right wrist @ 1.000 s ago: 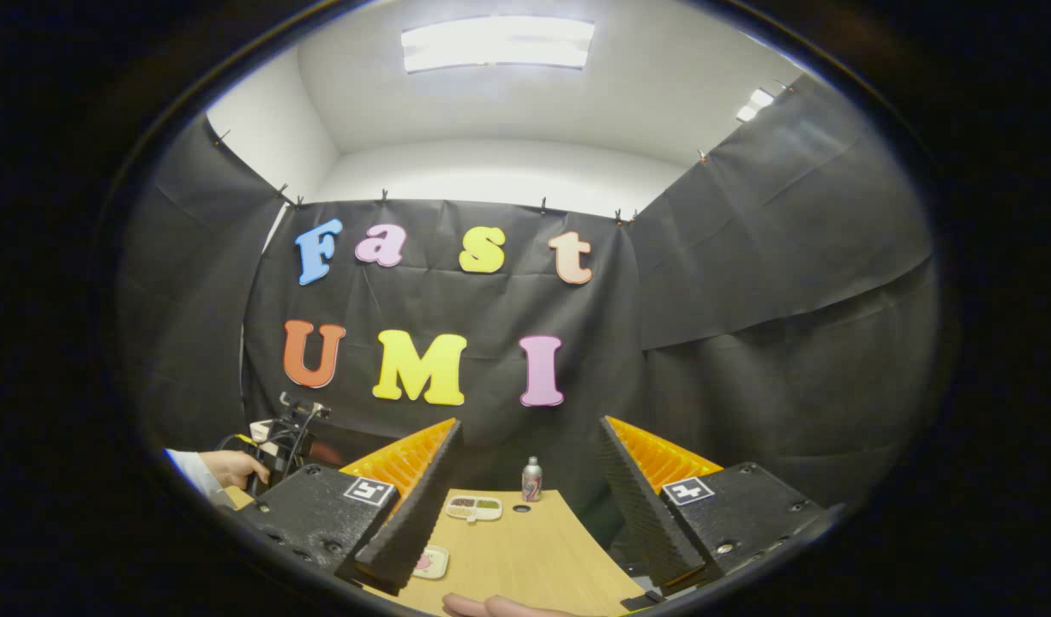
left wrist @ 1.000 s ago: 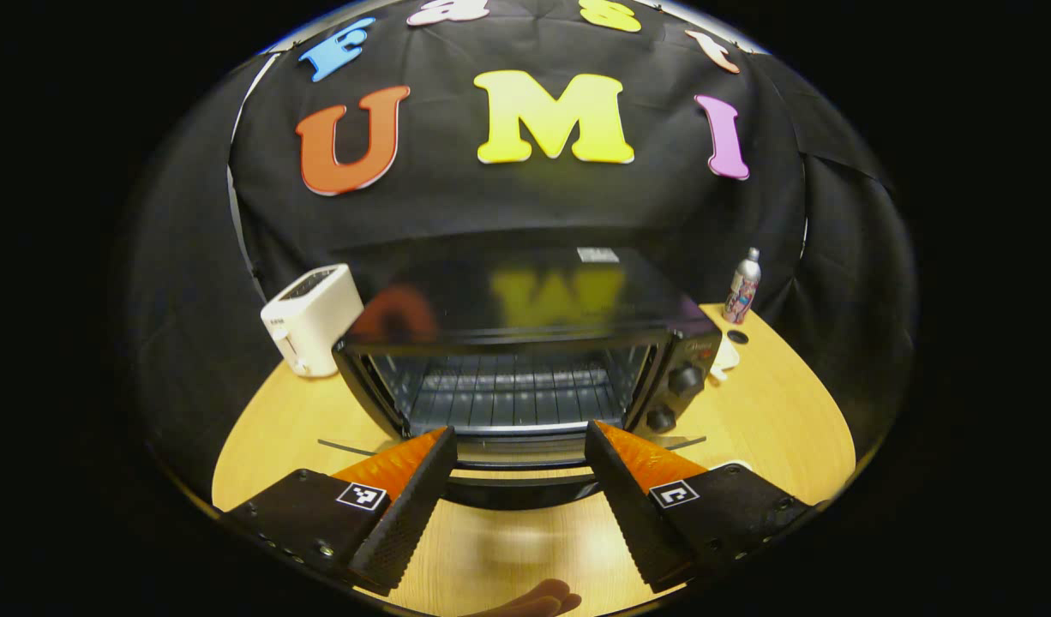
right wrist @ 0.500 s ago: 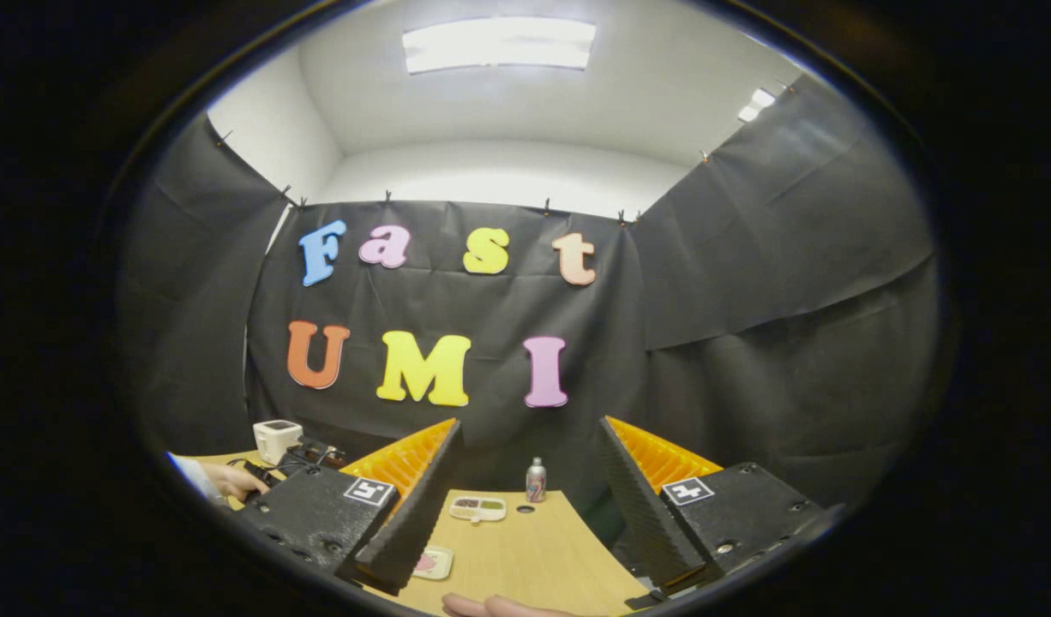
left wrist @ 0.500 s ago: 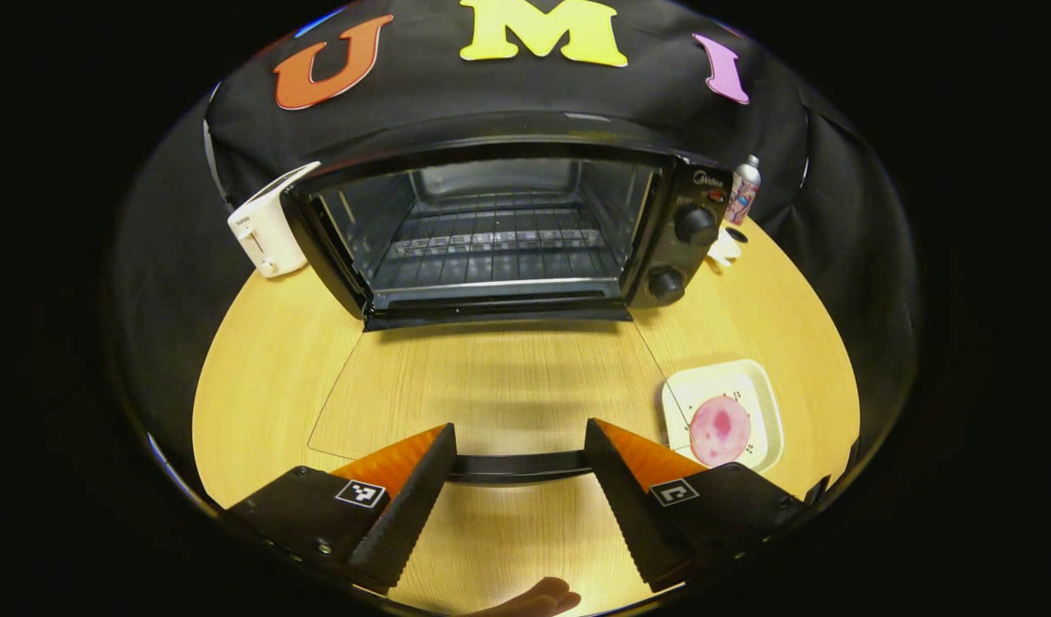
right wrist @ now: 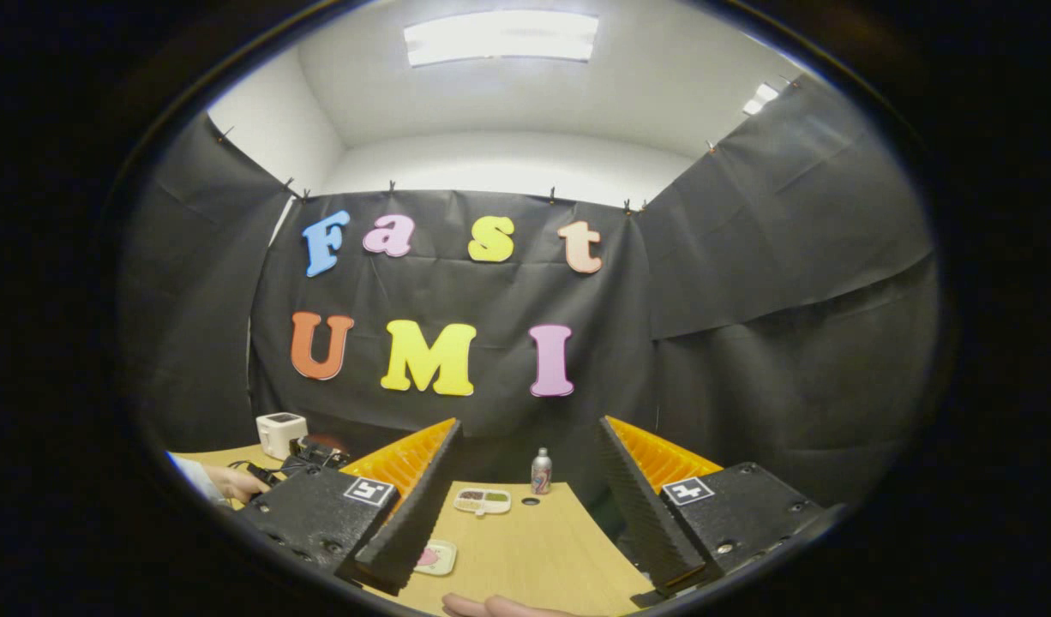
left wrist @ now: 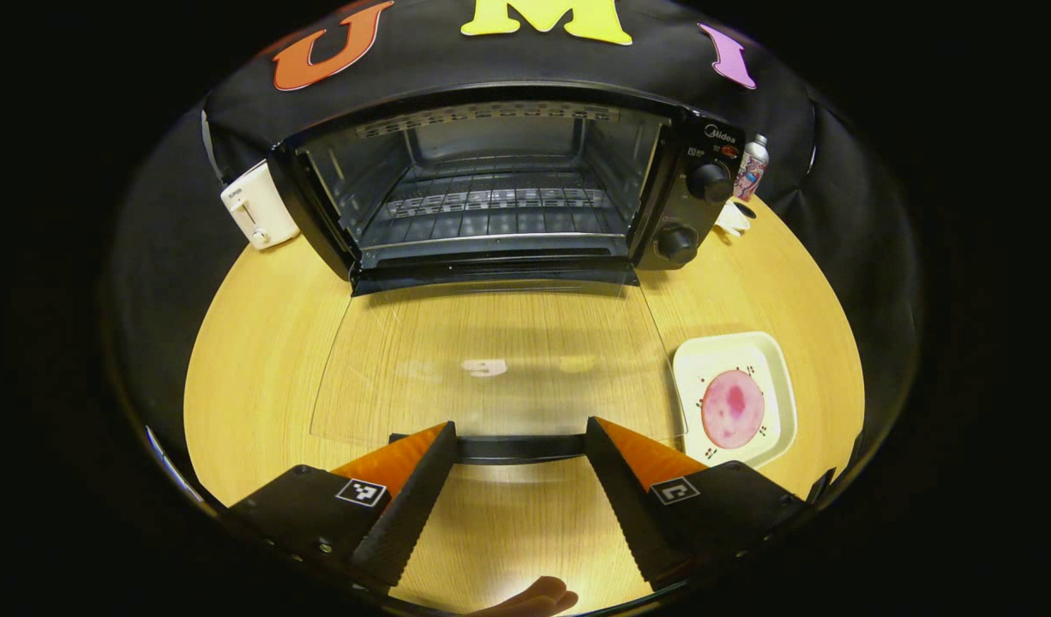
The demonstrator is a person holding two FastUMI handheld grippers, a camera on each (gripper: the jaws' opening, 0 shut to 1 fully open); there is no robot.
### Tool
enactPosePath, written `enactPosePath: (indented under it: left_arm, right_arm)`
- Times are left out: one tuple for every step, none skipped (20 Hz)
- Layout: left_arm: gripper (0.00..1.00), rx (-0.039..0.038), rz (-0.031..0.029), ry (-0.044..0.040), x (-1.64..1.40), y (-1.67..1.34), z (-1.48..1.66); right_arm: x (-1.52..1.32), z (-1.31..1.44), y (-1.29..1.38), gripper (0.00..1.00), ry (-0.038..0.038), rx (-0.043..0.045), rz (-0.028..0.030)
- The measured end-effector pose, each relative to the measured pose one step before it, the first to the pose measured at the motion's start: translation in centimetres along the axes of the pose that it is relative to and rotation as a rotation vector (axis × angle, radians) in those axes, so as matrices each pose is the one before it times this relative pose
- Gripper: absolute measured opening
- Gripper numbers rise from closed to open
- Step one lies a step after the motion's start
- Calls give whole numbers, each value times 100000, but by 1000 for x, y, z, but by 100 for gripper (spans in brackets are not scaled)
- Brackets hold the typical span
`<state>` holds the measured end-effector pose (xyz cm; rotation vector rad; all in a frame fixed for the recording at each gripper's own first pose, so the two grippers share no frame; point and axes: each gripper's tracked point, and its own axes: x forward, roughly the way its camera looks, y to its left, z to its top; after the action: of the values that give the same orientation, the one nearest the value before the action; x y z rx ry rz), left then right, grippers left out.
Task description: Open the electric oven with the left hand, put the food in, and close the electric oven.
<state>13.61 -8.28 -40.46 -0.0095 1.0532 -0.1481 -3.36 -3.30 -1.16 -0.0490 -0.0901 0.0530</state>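
With the electric oven (left wrist: 500, 184) standing open at the back of the table (left wrist: 260, 343), your left claw (left wrist: 517, 467) sits with its fingers spread apart, the door's dark handle bar (left wrist: 508, 447) lying across the gap between them; contact with the bar can't be told. The glass door (left wrist: 491, 360) lies folded down flat over the table top toward you. Inside the oven cavity you see a wire rack (left wrist: 491, 206) with nothing on it. Right of the door, just beside its edge, a square white plate (left wrist: 774, 360) holds one round pink slice of food (left wrist: 733, 409). A white toaster (left wrist: 253, 206) stands left of the oven, a small can (left wrist: 753, 167) behind its right corner by the knobs. Your right claw (right wrist: 525, 506) is held up facing the booth wall, fingers apart, gripping nothing. Between and past its fingers you see the table end (right wrist: 534, 548) with a small divided tray (right wrist: 483, 500) holding dark and green bits, the can (right wrist: 540, 471) upright behind it, and the food plate (right wrist: 435, 557) partly hidden by the left finger. At far left of the right gripper view, a hand (right wrist: 234, 482) holds the other gripper near the toaster (right wrist: 280, 431).
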Motion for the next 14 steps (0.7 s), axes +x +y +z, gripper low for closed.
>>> enactPosePath:
  left_arm:
    - [96, 1231, 1386, -3889, -529, 14, 298]
    - [96, 2772, 1020, -4144, -666, 104, 333]
    - [96, 2197, 1251, -5823, -740, 118, 642]
    - [95, 323, -40, -5296, -933, -162, 623]
    - [95, -703, -589, -4920, -1239, -148, 460]
    - [95, -624, -310, -5737, -1235, -38, 755]
    - [95, 468, 671, -6754, -1283, 236, 964]
    - [95, 1202, 1219, -6788, -1341, 398, 1168]
    - [95, 372, 1495, -6665, -1547, 367, 1173]
    - [95, -633, 970, -6328, -1649, 180, 1144]
    - [95, -1494, 572, -6104, -1395, 179, 1325]
    - [95, -2027, 851, -5258, -1391, 69, 1238]
    - [95, -589, 75, -4713, -1391, 101, 972]
    - [95, 335, 1365, -2824, -1166, 324, 767]
  right_arm:
    - [205, -258, -2, 96, 597, -413, -165]
    - [355, -502, -25, 98, 941, -478, -176]
    - [363, -420, 89, 96, 1275, -84, -61]
    - [440, -631, 115, 96, 1819, -12, 201]
    - [565, -715, 336, 96, 2392, -9, 567]
    - [739, -882, 390, 96, 2802, 264, 1007]
    - [735, -997, 365, 97, 3427, 179, 918]
    - [1137, -1233, 51, 96, 4884, -154, 118]
    - [1063, -1476, 301, 97, 5684, 225, 953]
    - [1194, -1399, 819, 97, 6002, 897, 2245]
    - [1317, -1623, 649, 97, 6917, 1142, 1753]
    - [1506, -1307, 338, 97, 6306, 921, 1451]
    - [1632, -1351, 387, 97, 6270, 291, 991]
    - [1647, -1367, 287, 99, 6012, -239, 377]
